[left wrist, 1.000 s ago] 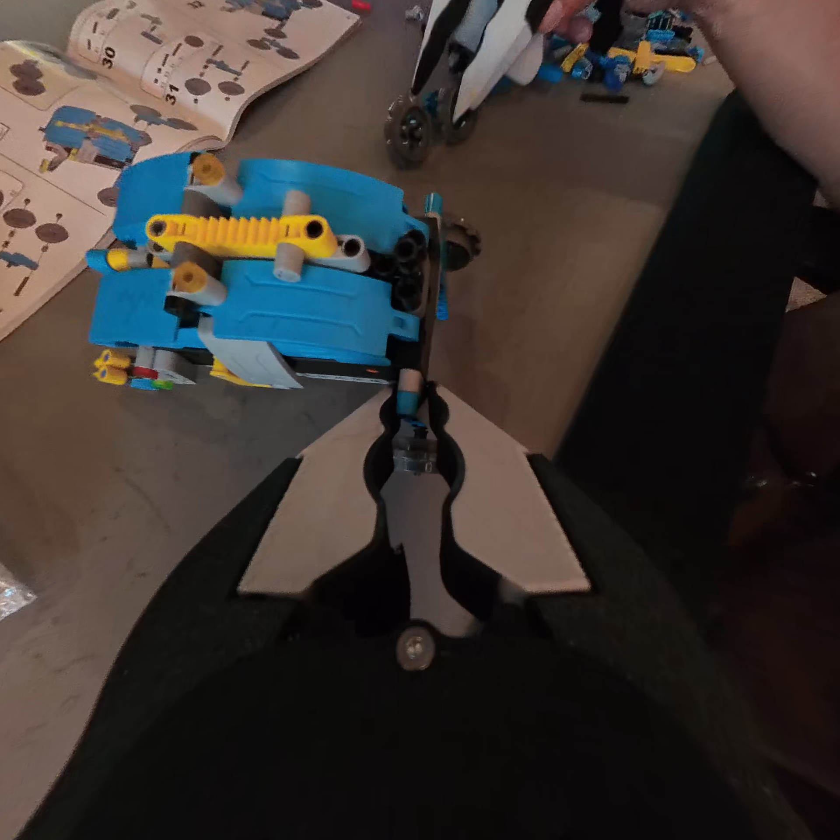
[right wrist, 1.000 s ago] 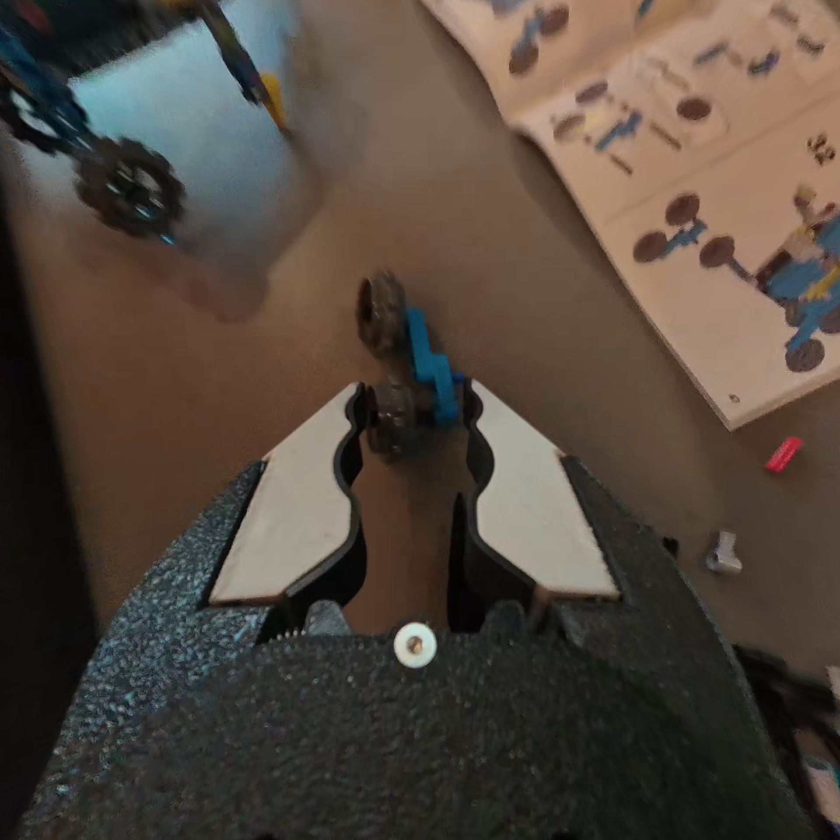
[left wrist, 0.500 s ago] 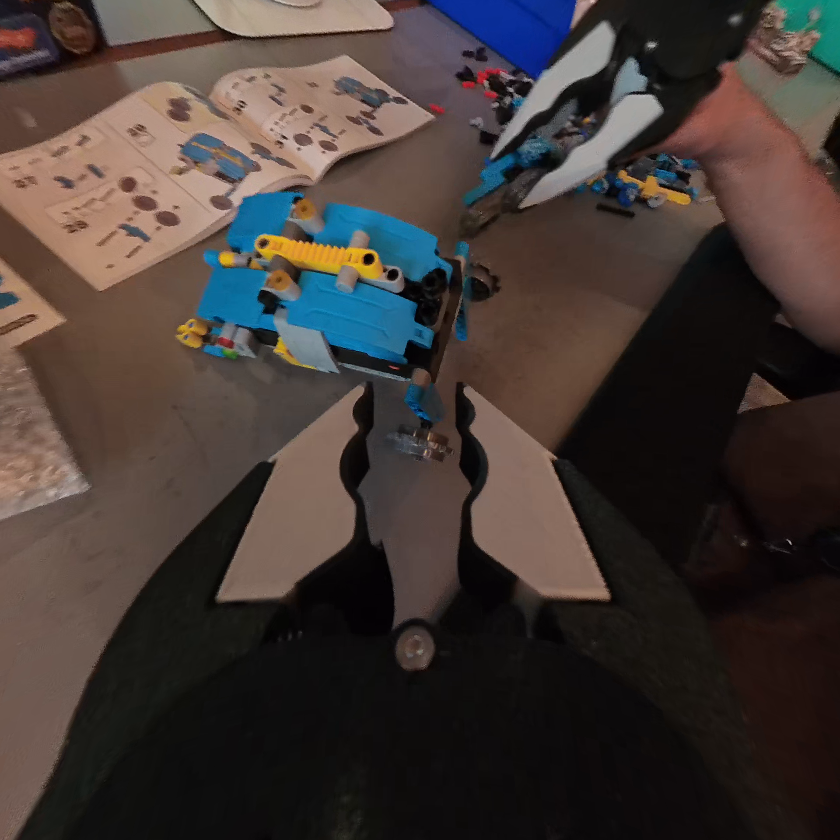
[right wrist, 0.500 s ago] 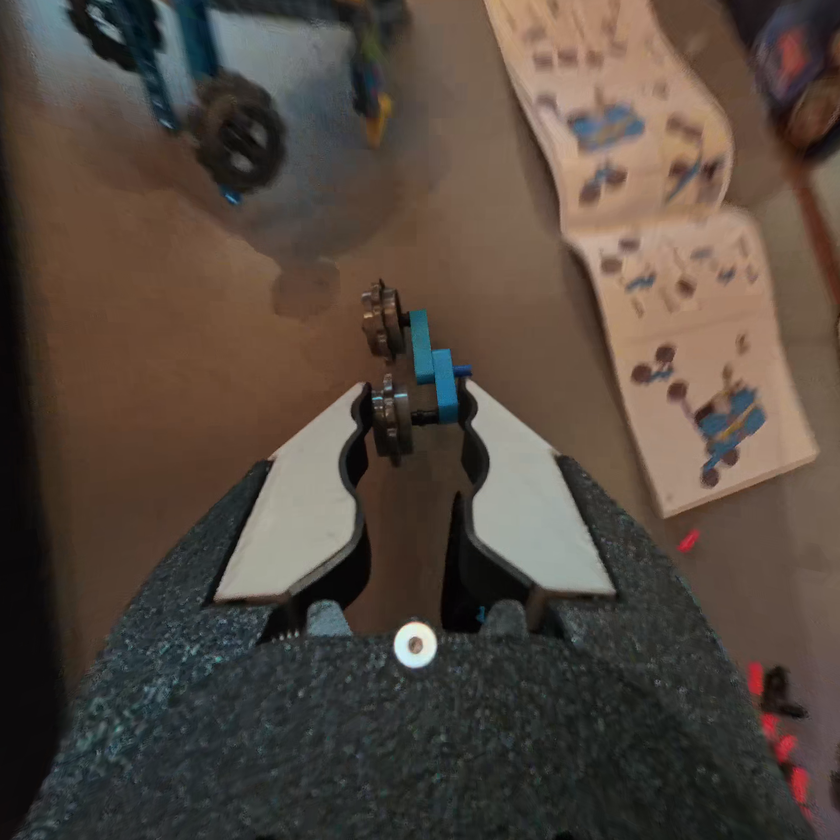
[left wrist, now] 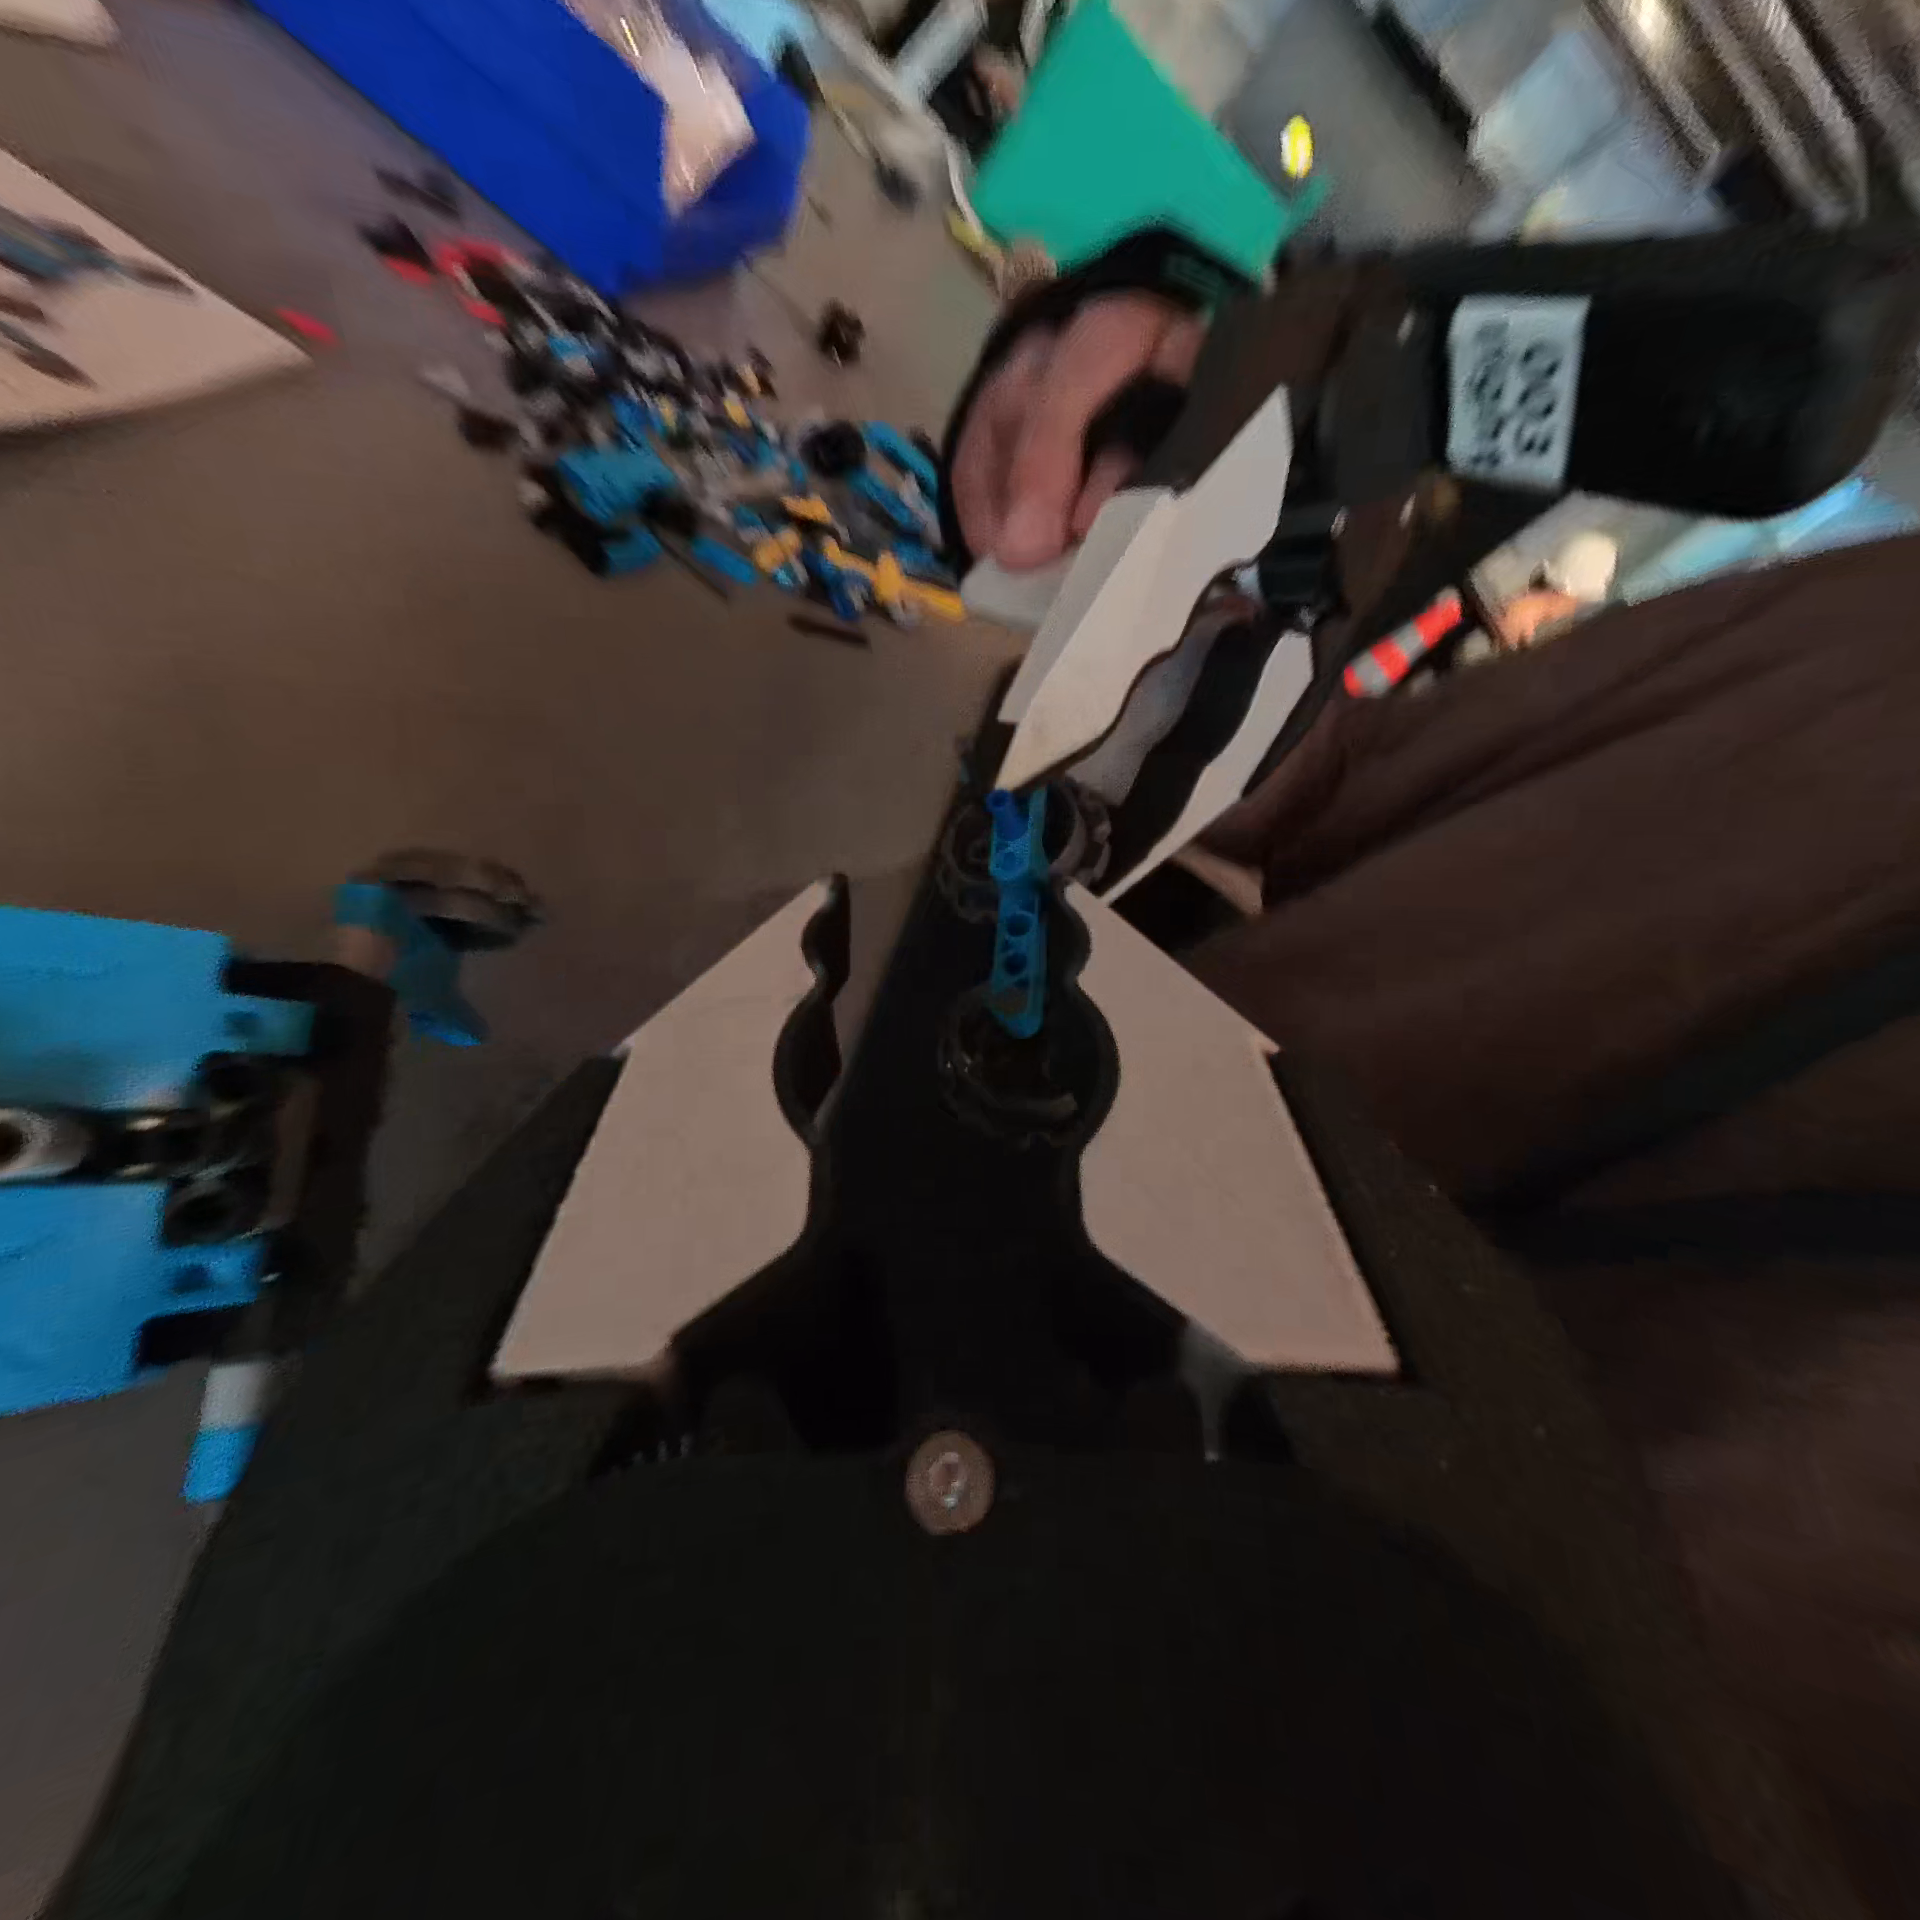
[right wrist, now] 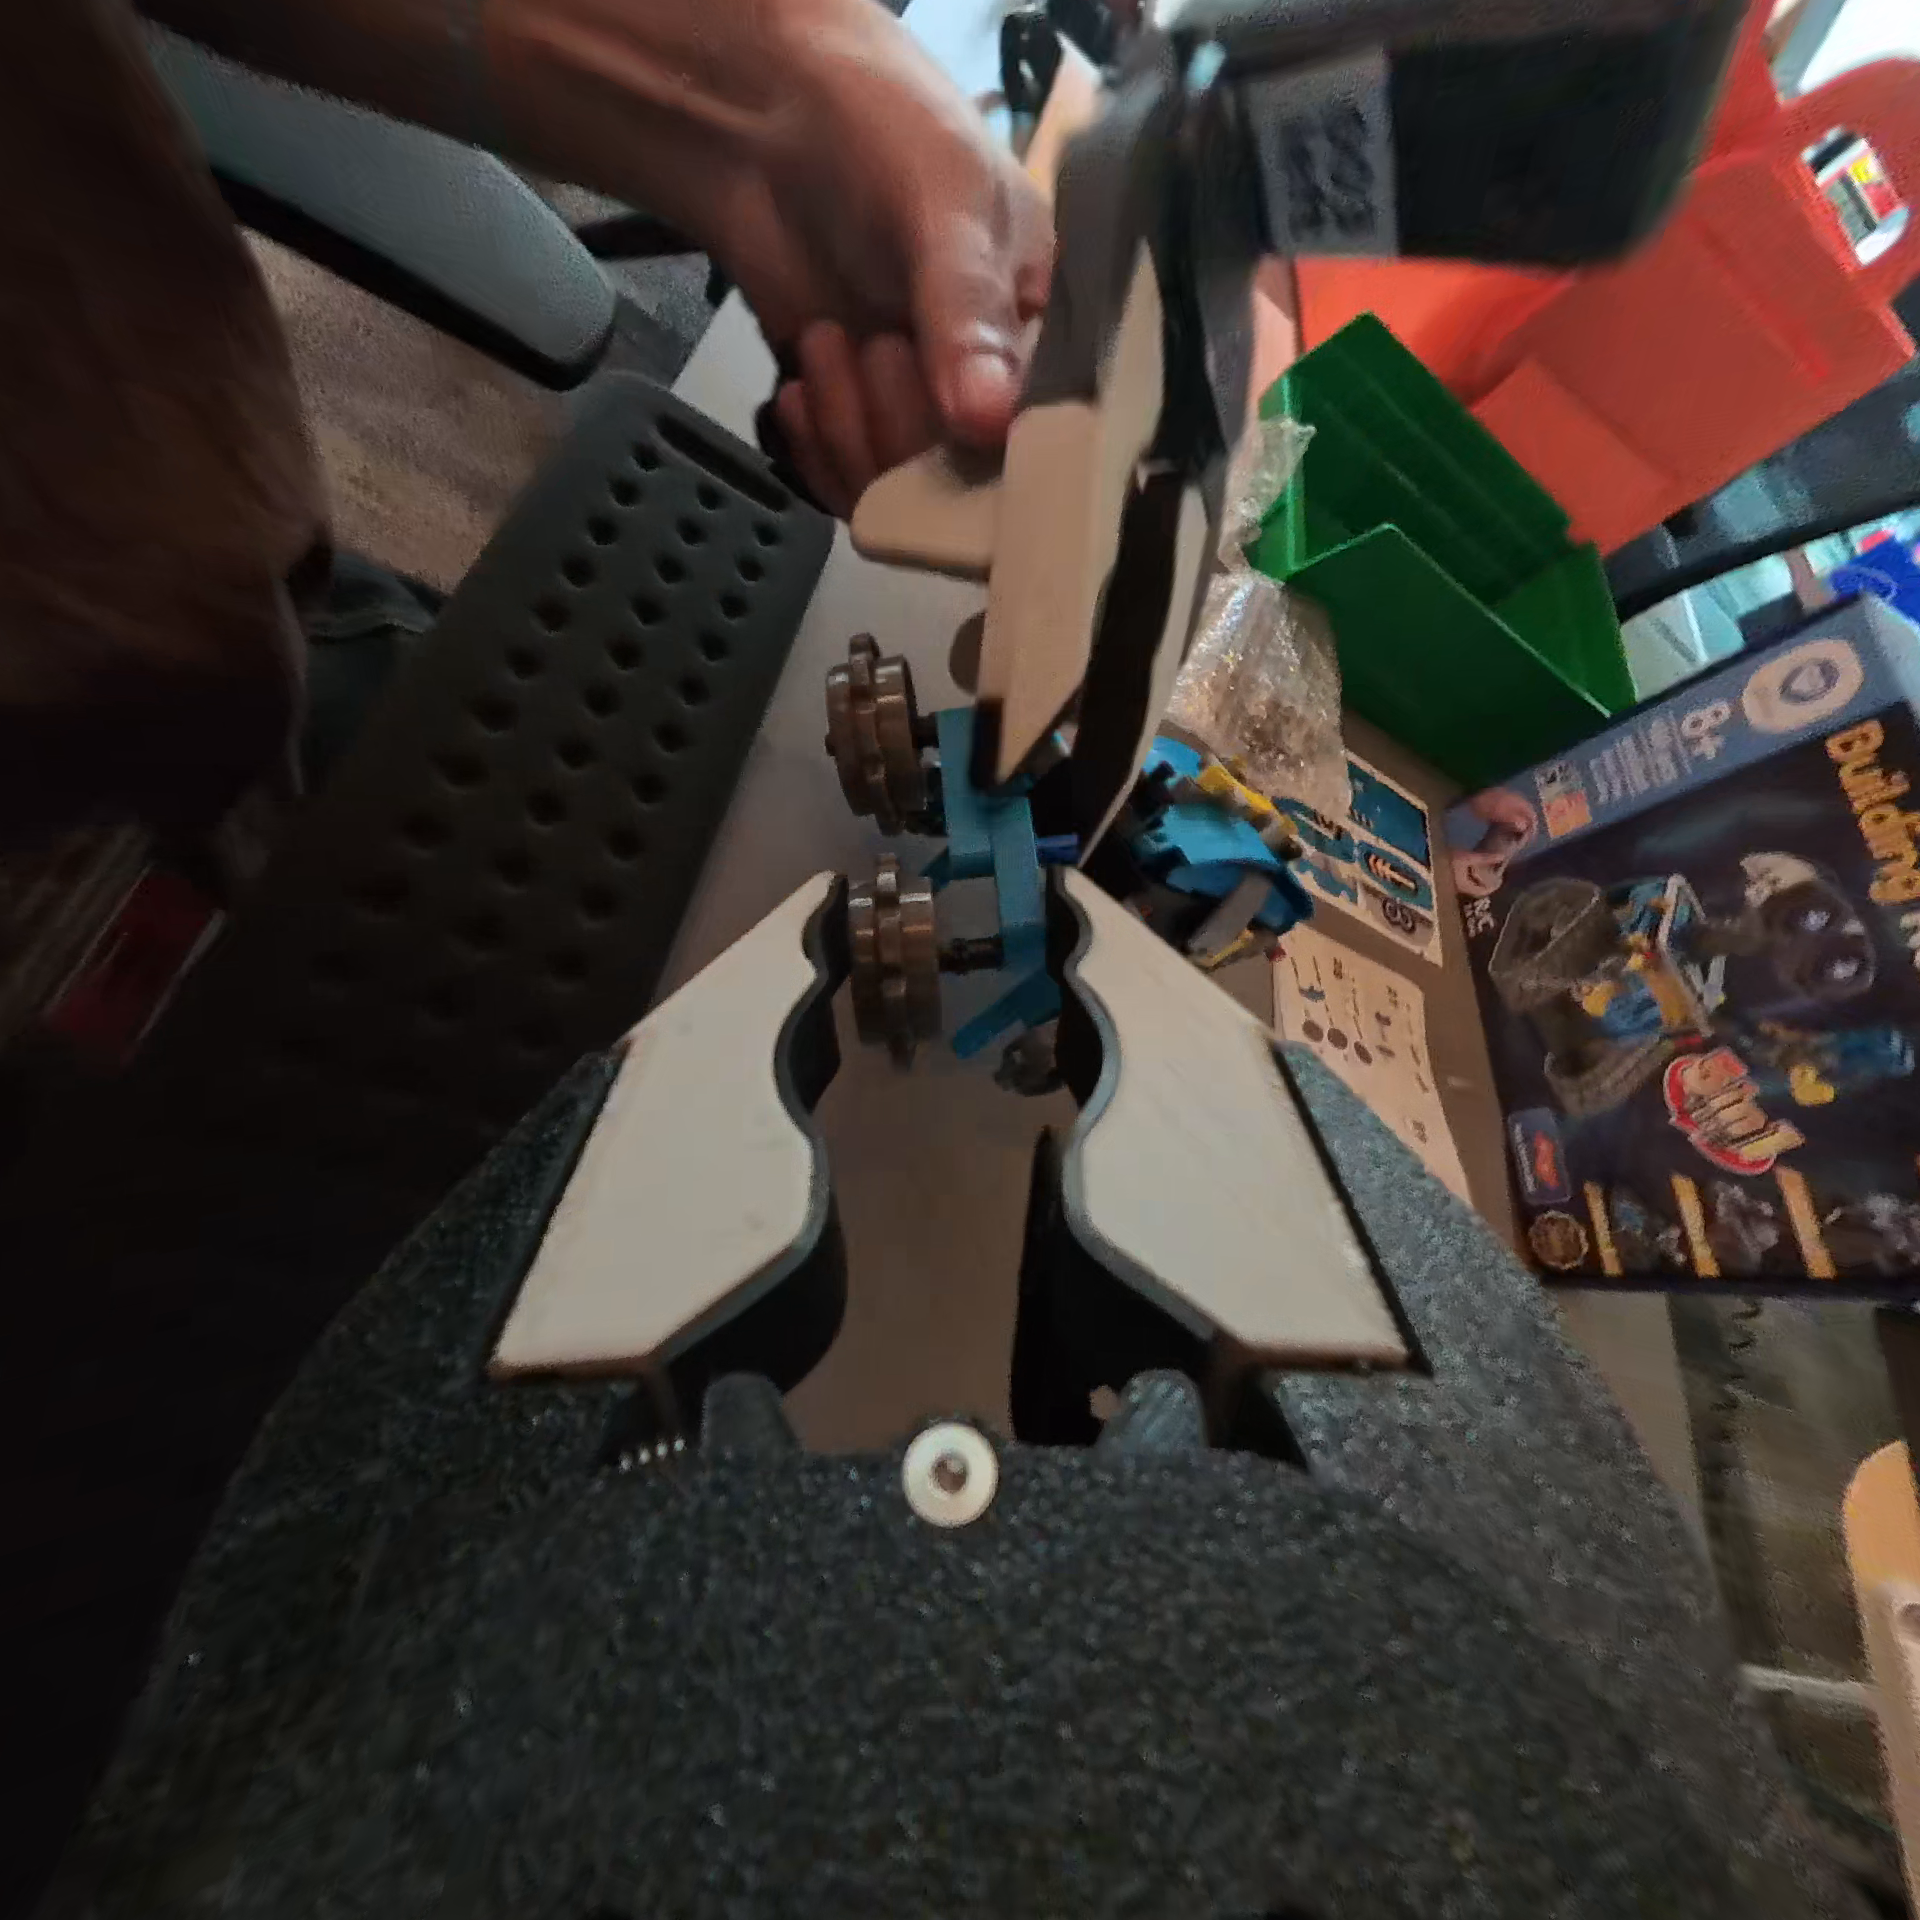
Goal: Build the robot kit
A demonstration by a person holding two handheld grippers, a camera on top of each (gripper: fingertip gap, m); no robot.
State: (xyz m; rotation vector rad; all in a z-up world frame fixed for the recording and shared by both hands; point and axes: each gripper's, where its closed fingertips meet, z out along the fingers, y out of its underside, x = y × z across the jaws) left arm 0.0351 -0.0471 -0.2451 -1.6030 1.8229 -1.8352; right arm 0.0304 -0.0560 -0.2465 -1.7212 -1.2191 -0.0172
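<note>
Grey tabletop [left wrist: 312, 675] carries a pile of loose bricks [left wrist: 727, 499] at 11 o'clock of your left gripper [left wrist: 951, 914]; beyond it stands a blue bin [left wrist: 540, 135], contents blurred. Green bins [right wrist: 1455, 582] sit at 1 o'clock of your right gripper [right wrist: 945, 925], contents unseen. Your right gripper's fingers are clamped on the blue beam with two dark gears [right wrist: 935, 883], held above the table. Your left gripper's fingers are apart around that assembly's far end. Half a second ago the left gripper faced the blue vehicle [left wrist: 114, 1143], now at 9 o'clock
</note>
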